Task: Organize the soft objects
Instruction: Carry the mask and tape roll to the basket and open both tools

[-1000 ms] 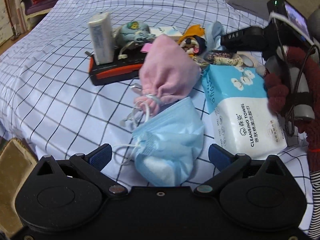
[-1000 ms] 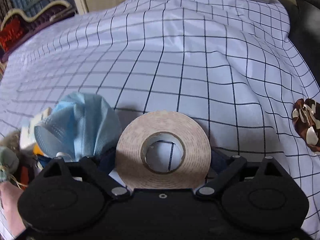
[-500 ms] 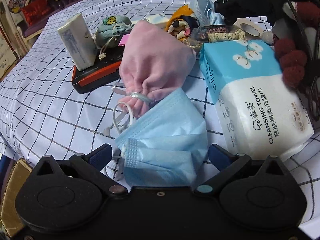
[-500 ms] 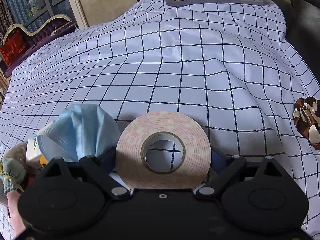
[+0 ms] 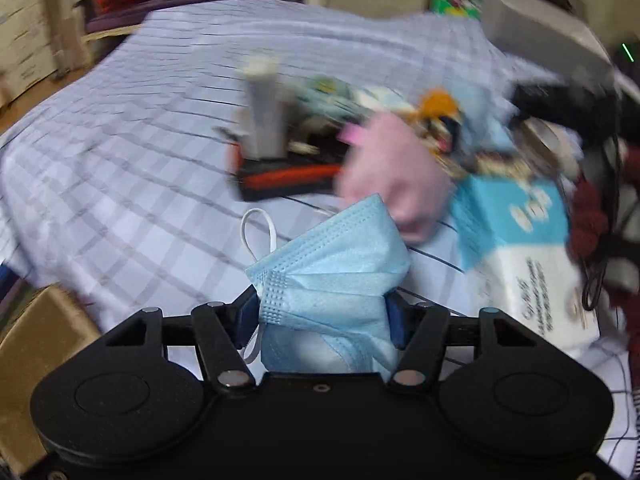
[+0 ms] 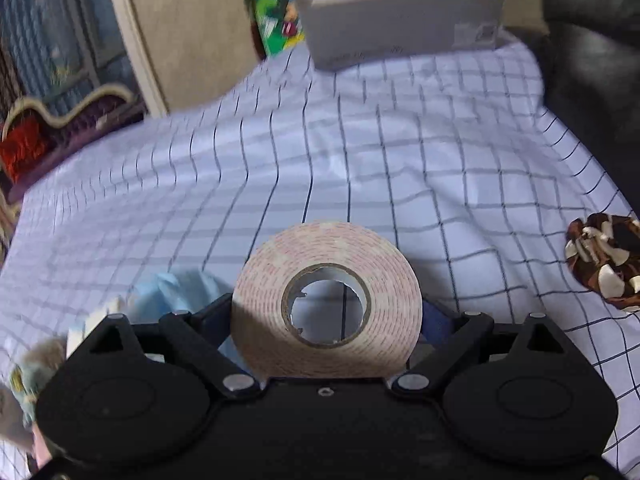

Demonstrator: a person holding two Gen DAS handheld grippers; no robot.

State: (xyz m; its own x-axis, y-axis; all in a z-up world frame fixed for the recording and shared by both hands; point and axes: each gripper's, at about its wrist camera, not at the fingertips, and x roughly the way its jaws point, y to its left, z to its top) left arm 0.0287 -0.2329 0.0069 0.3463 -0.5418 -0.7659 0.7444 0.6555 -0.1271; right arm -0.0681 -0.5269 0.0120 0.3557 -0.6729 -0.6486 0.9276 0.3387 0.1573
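Observation:
In the left wrist view my left gripper (image 5: 322, 312) is shut on a light blue face mask (image 5: 332, 272) and holds it above the checked cloth (image 5: 120, 184). Beyond it lie a pink drawstring pouch (image 5: 392, 176) and a cleansing towel pack (image 5: 520, 240). In the right wrist view my right gripper (image 6: 326, 316) is shut on a roll of tape (image 6: 326, 300), held upright above the cloth (image 6: 360, 160). The mask (image 6: 176, 292) shows blurred at lower left.
A black and orange box (image 5: 280, 176) with a white pack (image 5: 262, 112) on it, and a heap of small soft items (image 5: 440, 116), lie behind the pouch. A brown patterned scrunchie (image 6: 604, 256) lies at the right. A grey box (image 6: 400, 12) stands at the far edge.
My left gripper has shut on the blue mask and lifted it off the cloth. The right gripper has risen a little with the tape roll still in it.

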